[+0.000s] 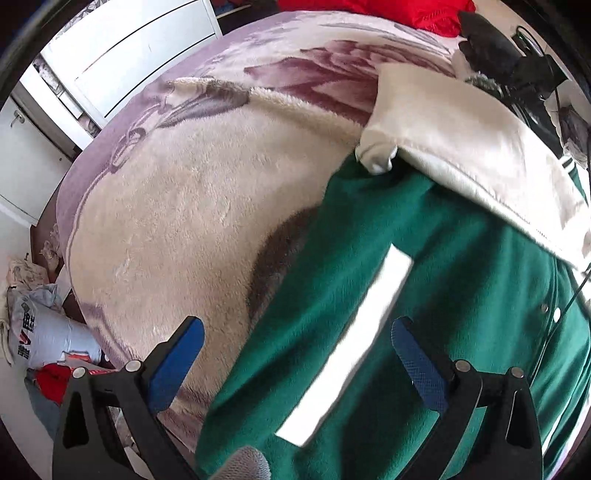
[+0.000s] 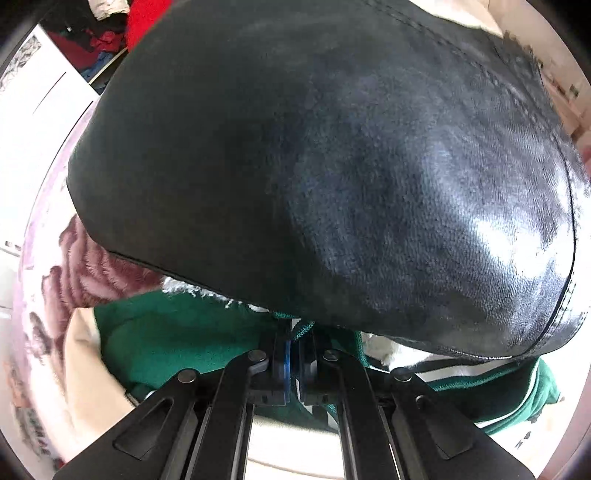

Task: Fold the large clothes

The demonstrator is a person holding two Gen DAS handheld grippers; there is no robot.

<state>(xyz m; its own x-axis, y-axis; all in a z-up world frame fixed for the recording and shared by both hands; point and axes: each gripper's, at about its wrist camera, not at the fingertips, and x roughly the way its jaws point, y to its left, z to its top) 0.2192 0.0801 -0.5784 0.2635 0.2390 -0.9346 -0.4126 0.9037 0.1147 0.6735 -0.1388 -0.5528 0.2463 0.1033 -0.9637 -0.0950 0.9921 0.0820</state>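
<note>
A green jacket (image 1: 424,266) with a cream sleeve (image 1: 461,140) lies on a plush floral blanket (image 1: 177,206) on a bed. My left gripper (image 1: 295,354) is open and empty, held just above the jacket's green body, its blue pads (image 1: 417,358) apart. In the right wrist view my right gripper (image 2: 294,354) is shut on the jacket's green knit edge (image 2: 301,328). A black leather-like panel (image 2: 332,166) of the garment hangs in front of that camera and hides most of the scene. Green fabric (image 2: 177,347) shows below it.
White cabinets (image 1: 122,55) stand beyond the bed's far left. A red cloth (image 1: 388,11) lies at the bed's far end. Bags and clothes (image 1: 40,332) are piled on the floor at left. The other gripper's black body (image 1: 509,62) shows at upper right.
</note>
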